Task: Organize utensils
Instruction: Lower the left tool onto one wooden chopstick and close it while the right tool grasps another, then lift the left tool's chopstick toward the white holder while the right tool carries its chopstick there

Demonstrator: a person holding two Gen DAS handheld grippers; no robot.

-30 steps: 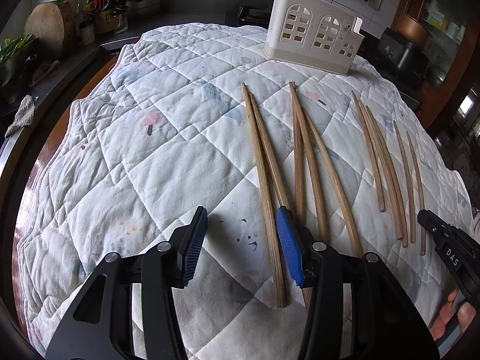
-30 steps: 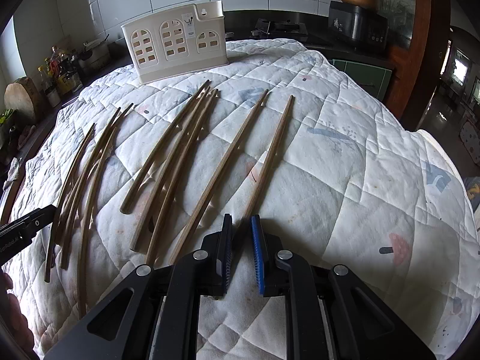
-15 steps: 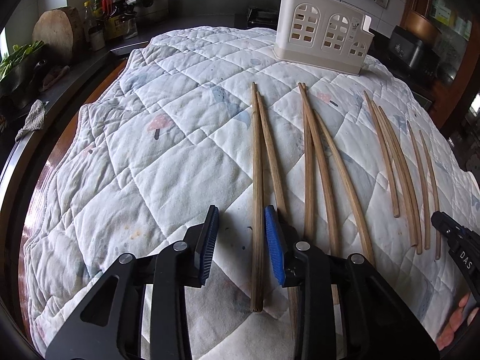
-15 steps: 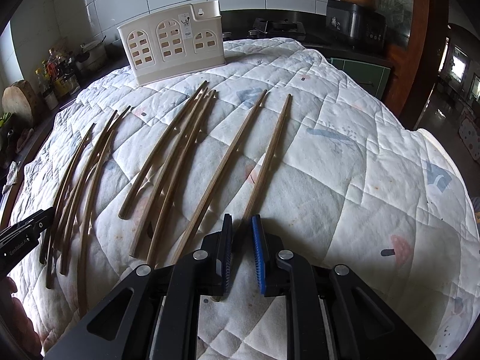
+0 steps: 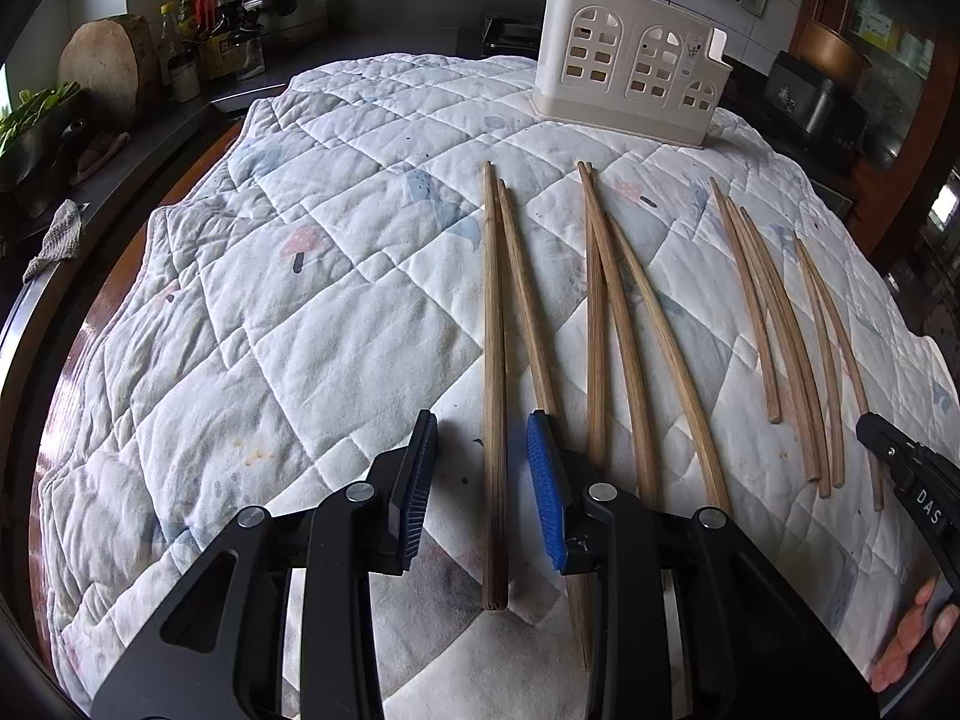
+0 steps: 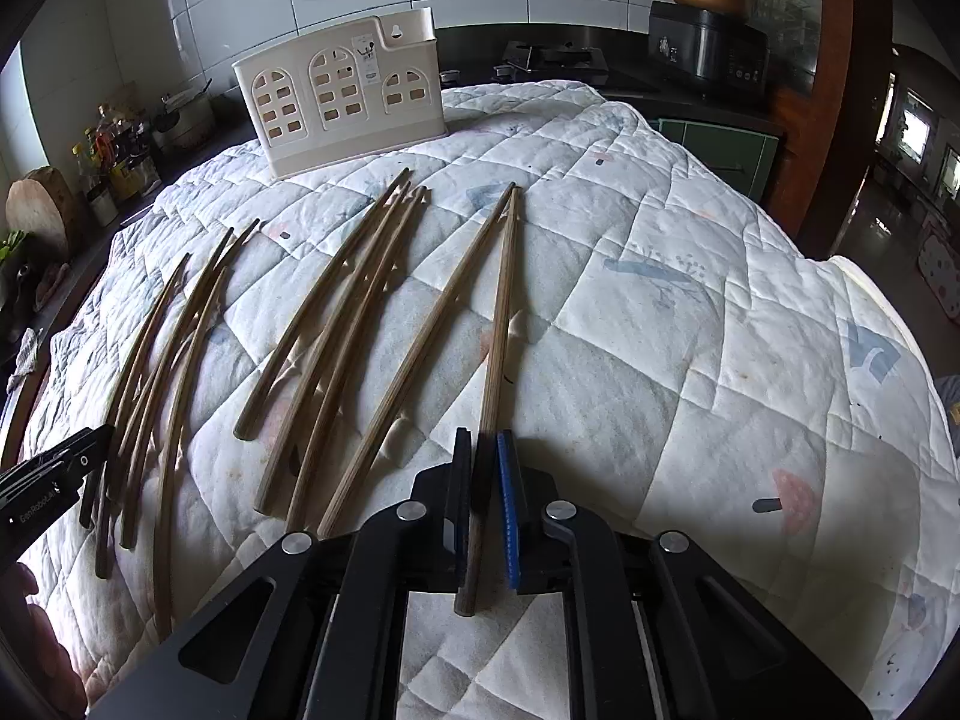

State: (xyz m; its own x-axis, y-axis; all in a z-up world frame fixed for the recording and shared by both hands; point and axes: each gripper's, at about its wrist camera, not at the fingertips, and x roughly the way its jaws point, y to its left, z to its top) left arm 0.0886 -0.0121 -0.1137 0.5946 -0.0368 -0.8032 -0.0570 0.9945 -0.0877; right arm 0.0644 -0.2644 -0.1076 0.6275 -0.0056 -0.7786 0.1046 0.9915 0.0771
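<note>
Chopstick (image 6: pixel 495 372) clamped in right gripper (image 6: pixel 485 498), left gripper (image 5: pixel 483 480) fingers spread, low over quilt (image 5: pixel 336 324)

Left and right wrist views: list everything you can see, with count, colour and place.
chopsticks: ten, brown wood, in loose groups on the quilt
utensil holder: one, cream, far end of the quilt
quilt: one, white with patterns, covering the table
bottles: several, mixed colours, back counter
chopping block: one, wood, back counter
left gripper: black with blue pads, jaws open astride the leftmost chopstick
right gripper: black with blue pads, jaws shut on the rightmost chopstick
</note>
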